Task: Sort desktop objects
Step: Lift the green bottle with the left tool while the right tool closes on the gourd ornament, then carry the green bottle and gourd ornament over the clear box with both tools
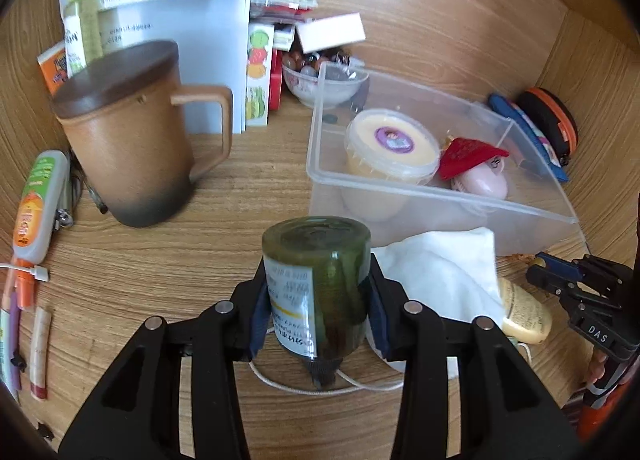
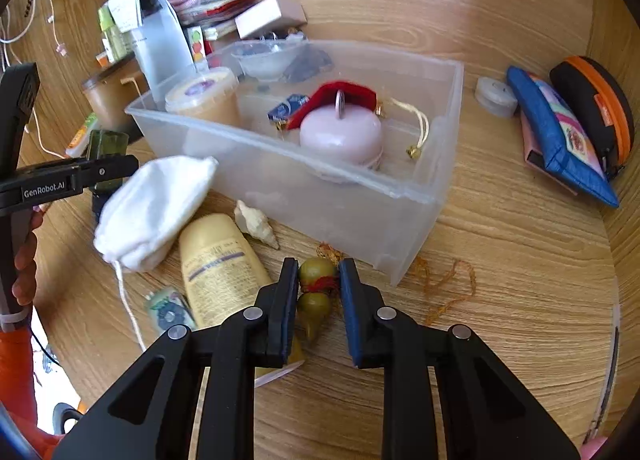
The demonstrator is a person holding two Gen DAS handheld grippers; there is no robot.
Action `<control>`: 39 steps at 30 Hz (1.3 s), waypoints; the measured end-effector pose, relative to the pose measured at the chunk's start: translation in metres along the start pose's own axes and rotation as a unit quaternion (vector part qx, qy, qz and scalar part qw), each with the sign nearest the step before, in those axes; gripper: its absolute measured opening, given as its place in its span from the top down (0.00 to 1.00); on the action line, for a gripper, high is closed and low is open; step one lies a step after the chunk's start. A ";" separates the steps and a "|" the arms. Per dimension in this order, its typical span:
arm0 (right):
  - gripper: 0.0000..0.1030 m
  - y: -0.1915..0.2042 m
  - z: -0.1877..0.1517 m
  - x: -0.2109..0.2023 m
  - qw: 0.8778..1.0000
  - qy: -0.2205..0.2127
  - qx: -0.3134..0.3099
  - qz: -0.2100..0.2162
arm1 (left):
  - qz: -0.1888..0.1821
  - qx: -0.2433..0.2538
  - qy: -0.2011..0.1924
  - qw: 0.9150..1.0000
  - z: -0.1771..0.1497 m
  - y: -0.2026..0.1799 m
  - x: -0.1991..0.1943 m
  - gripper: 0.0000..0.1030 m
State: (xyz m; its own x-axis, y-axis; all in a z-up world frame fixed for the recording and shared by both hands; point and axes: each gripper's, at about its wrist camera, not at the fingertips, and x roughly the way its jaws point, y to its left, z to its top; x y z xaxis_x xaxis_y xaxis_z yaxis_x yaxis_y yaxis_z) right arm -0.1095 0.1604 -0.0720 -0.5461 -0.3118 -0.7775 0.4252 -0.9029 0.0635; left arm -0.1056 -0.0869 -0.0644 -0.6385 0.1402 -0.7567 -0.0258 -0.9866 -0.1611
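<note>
My left gripper (image 1: 318, 292) is shut on a dark green glass bottle (image 1: 320, 284) with a white label, held above the desk, base pointing forward. It shows at the left of the right wrist view (image 2: 106, 148). My right gripper (image 2: 318, 280) is closed around a small olive gourd charm (image 2: 316, 292) with red thread, low over the desk by the near corner of the clear plastic bin (image 2: 400, 196). The bin (image 1: 440, 204) holds a yellow-lidded tub (image 1: 390, 144), a red pouch (image 1: 468, 154) and a pink round case (image 2: 340, 136).
A white drawstring bag (image 2: 156, 204), a yellow tube (image 2: 220, 272) and a shell (image 2: 256, 224) lie in front of the bin. A lidded brown mug (image 1: 132, 132) stands left. Papers, boxes and a bead bowl (image 1: 320, 80) sit behind. Blue and orange pouches (image 2: 560, 132) lie right.
</note>
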 end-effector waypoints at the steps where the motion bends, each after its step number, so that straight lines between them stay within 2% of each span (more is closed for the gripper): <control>1: 0.82 0.000 0.001 -0.004 1.000 -0.005 -0.001 0.001 | 0.000 0.002 -0.004 1.000 0.001 -0.001 -0.003 0.60; 13: 0.82 0.006 0.014 -0.050 0.998 -0.063 -0.011 0.005 | -0.001 0.021 -0.048 0.999 0.008 -0.020 -0.045 0.60; 24: 0.82 0.004 0.026 -0.084 0.995 -0.103 -0.007 0.011 | -0.007 0.038 -0.071 0.997 0.017 -0.038 -0.059 0.60; 39: 0.82 0.000 0.074 -0.109 0.987 -0.160 -0.021 0.007 | -0.032 0.068 -0.093 0.993 0.056 -0.071 -0.067 0.60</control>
State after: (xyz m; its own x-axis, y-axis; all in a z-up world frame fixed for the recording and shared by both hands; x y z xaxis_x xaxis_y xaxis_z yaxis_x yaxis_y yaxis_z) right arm -0.1037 0.1725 0.0591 -0.7371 -0.4088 -0.5381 0.4609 -0.8865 0.0421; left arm -0.1047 -0.0311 0.0332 -0.7630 0.1972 -0.6156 -0.1662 -0.9802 -0.1080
